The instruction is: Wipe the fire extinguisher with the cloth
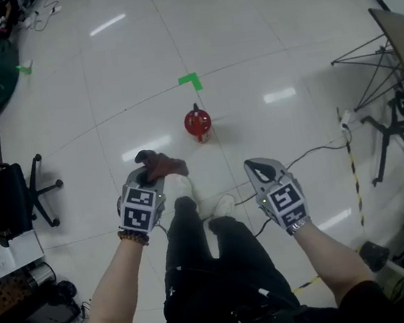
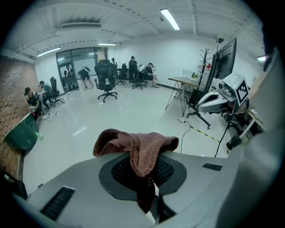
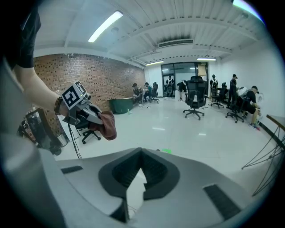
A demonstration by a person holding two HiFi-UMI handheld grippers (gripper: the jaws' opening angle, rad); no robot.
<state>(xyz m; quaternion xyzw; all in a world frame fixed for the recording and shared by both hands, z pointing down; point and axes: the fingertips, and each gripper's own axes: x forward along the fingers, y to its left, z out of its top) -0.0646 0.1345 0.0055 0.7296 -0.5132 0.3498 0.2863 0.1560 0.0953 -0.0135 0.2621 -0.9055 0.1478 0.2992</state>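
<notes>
A red fire extinguisher [image 1: 197,123] stands upright on the white floor ahead of me, apart from both grippers. My left gripper [image 1: 145,178] is shut on a brown knitted cloth [image 1: 161,164], which is raised above the floor, nearer to me than the extinguisher. In the left gripper view the cloth [image 2: 139,151] is pinched between the jaws and droops over them. My right gripper [image 1: 260,165] is shut with nothing in it, raised at the right. The right gripper view shows its closed jaws [image 3: 141,171], and the left gripper [image 3: 82,111] with the cloth [image 3: 106,125] off to the left.
A green tape mark [image 1: 190,81] lies beyond the extinguisher. A black office chair [image 1: 15,196] stands at the left, metal stands [image 1: 382,96] and a cable [image 1: 312,154] at the right. My legs and white shoes [image 1: 200,201] are below the grippers. People and chairs [image 2: 107,80] fill the far room.
</notes>
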